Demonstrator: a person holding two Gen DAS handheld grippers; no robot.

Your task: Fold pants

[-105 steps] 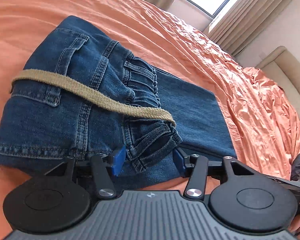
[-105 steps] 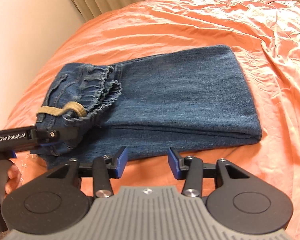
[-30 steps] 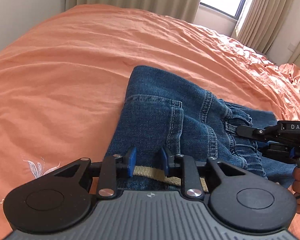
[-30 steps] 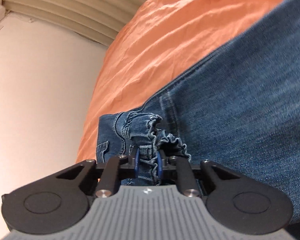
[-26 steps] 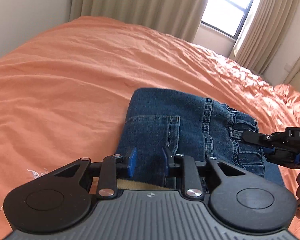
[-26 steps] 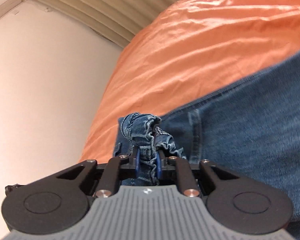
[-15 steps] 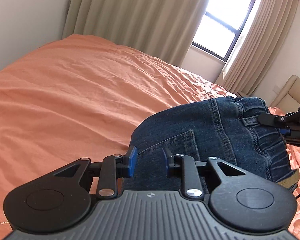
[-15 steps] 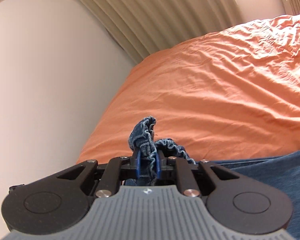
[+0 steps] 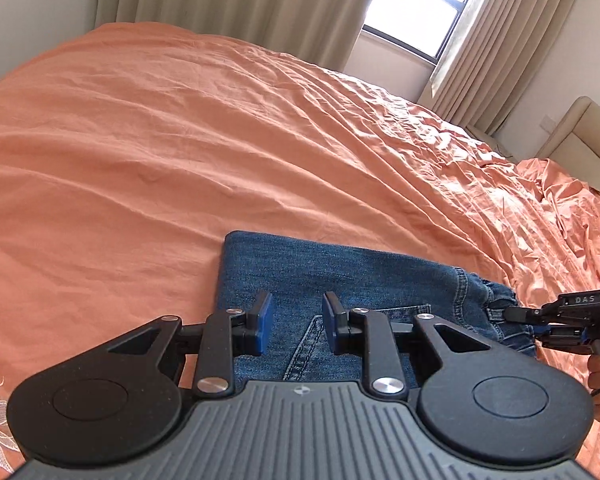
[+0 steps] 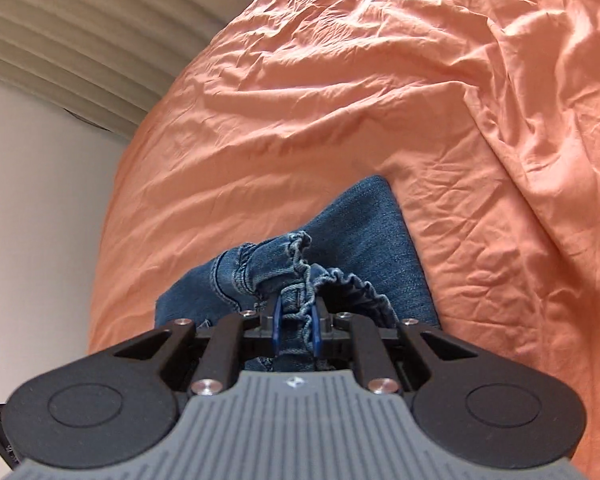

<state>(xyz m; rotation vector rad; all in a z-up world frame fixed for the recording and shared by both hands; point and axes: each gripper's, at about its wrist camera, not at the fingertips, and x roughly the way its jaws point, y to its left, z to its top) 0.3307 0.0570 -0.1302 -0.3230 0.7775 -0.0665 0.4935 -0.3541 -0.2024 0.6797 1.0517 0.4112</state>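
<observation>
1. The pants [image 9: 340, 276] lie folded on the bed [image 9: 180, 152], near its front edge.
2. Left gripper [image 9: 296, 326] sits over the pants' near part.
3. Right gripper [image 10: 296, 330] is at their right end, pinching the waistband [image 10: 300, 276].
4. Window [image 9: 420, 4] is behind the bed.

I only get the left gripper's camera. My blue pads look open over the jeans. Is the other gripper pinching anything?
Observer: Yes. The right gripper is shut on the jeans, at the frilly waistband.
Operator: Is that waistband lying flat?
Observer: No, it bunches up between the pads and rises above the denim behind.
Operator: What's beyond it?
Observer: Wrinkled orange bedsheet, then a pale curtain.
</observation>
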